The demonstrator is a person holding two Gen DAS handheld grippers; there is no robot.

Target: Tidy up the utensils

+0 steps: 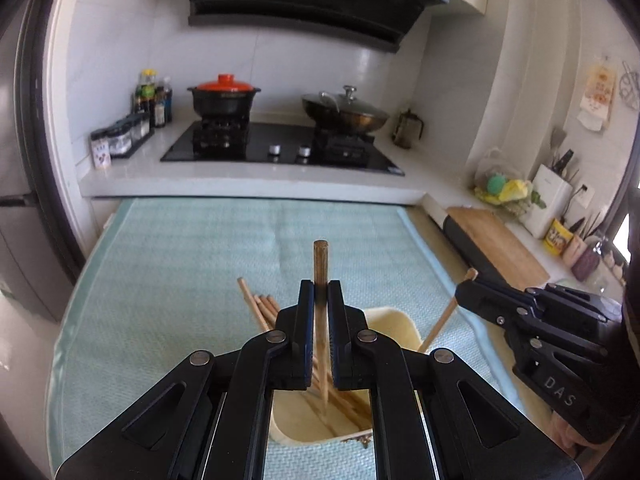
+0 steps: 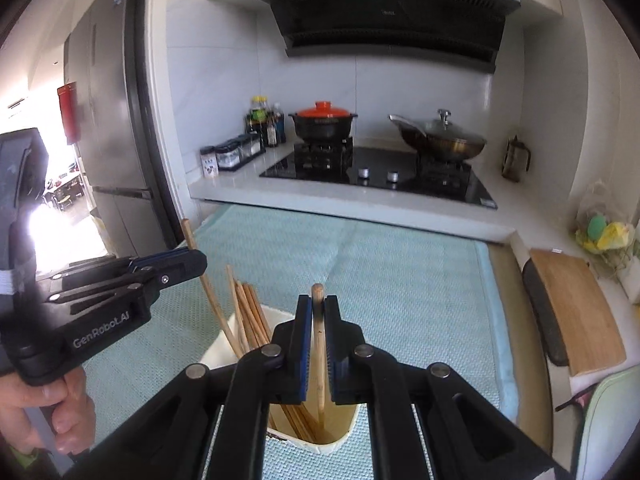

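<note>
Clearly both grippers are clamping one chopstick each, the left gripper (image 1: pixel 320 300) and the right gripper (image 2: pixel 318 316) poising their sticks just above the cream holder (image 2: pixel 340 440) below the jaws, so releasing only once the tips are sinking inside among the chopsticks already standing there seems wisest.

Table cloth (image 1: pixel 180 280): pale teal, woven texture. Chopsticks (image 1: pixel 262 308): light brown wood. Holder (image 2: pixel 340 436): cream. Pot lid (image 1: pixel 225 81) at 11 o'clock: orange-red. Hob (image 1: pixel 280 148): glossy black.
</note>
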